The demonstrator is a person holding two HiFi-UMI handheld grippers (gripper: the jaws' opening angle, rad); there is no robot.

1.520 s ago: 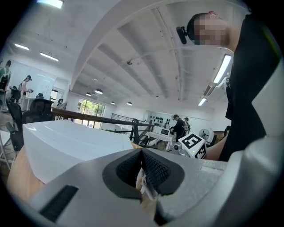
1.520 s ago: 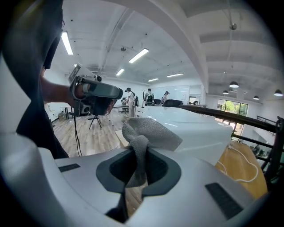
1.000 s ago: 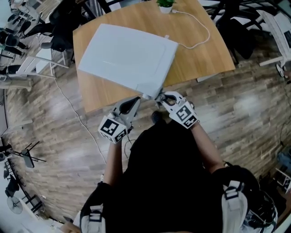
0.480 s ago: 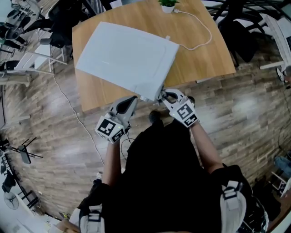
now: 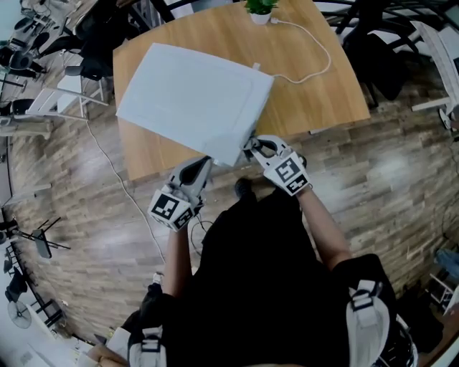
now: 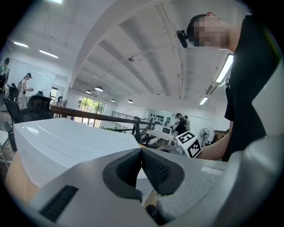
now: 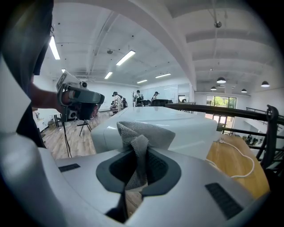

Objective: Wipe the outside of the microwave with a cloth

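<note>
Jaws of right gripper pinching cloth, microwave corner

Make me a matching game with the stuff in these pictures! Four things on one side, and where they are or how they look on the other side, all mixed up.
Things:
1. cloth
2. left gripper
3. microwave
4. plant

Descriptions:
A. white, on the table
B. shut, with nothing in it
C. green, at the table's far edge
D. grey, pinched in the right gripper

Pairs: 1-D, 2-B, 3-A, 4-C
</note>
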